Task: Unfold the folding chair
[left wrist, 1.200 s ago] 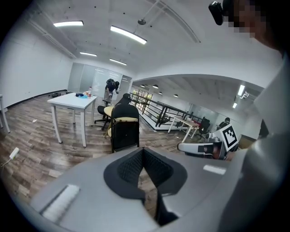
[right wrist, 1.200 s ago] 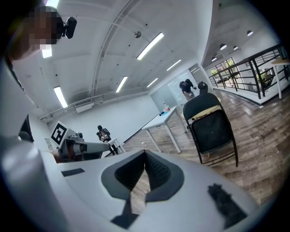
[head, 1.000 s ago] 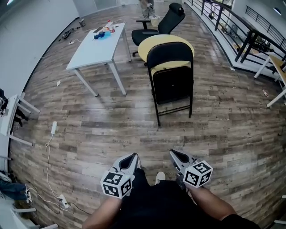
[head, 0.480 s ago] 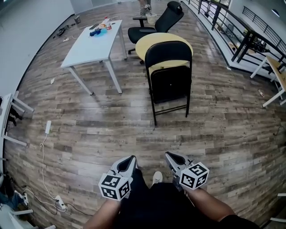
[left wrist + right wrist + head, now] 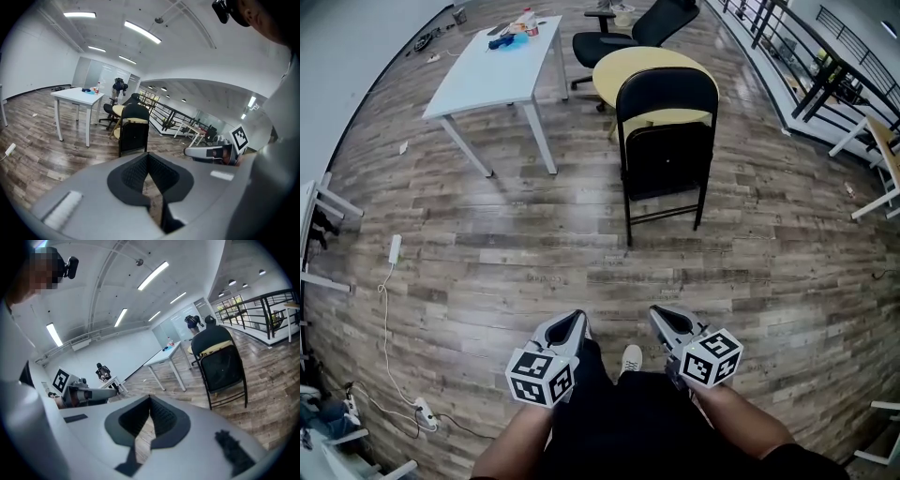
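The black folding chair (image 5: 667,148) stands folded and upright on the wooden floor, leaning by a round yellow table (image 5: 647,71). It also shows ahead in the left gripper view (image 5: 133,131) and the right gripper view (image 5: 219,365). My left gripper (image 5: 577,323) and right gripper (image 5: 661,316) hang low near my legs, well short of the chair. Both are shut with nothing between the jaws.
A white rectangular table (image 5: 494,64) with small items stands at the back left. A black office chair (image 5: 639,33) is behind the yellow table. A power strip and cable (image 5: 392,281) lie on the floor at left. Railings and desks (image 5: 853,84) line the right side.
The chair now sits a little closer and more to the right in the head view. Both grippers have sunk slightly and moved forward, still shut.
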A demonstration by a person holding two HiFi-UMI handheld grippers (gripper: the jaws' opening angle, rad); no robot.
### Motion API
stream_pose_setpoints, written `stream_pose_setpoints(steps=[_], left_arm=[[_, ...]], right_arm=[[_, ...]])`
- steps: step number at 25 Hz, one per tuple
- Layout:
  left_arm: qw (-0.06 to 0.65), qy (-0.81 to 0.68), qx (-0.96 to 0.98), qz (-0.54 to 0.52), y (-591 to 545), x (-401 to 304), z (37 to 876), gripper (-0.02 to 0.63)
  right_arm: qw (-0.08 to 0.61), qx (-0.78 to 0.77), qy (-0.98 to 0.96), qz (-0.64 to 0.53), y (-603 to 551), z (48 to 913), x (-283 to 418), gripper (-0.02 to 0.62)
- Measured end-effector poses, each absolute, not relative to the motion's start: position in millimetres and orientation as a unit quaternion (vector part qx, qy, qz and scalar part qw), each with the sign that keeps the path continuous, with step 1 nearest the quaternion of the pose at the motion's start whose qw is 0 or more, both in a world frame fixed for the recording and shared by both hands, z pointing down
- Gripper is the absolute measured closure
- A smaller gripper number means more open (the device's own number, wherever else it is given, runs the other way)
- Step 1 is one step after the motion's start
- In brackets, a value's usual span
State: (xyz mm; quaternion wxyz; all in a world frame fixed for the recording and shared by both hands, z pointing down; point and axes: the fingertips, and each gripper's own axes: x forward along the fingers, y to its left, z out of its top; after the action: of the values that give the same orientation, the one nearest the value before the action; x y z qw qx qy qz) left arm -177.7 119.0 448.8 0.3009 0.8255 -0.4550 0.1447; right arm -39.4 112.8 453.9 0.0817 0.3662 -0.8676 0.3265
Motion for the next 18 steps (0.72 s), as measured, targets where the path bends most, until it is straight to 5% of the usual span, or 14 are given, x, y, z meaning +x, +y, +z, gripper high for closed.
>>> stream_pose_setpoints(steps=[18], left_arm=[[0.322,-0.453,0.821,0.132,39.6,-268.3,457.9,0.598]], right_arm=[[0.126,0.368,-0.861,0.327,28.9,463.7,-116.6,0.589]])
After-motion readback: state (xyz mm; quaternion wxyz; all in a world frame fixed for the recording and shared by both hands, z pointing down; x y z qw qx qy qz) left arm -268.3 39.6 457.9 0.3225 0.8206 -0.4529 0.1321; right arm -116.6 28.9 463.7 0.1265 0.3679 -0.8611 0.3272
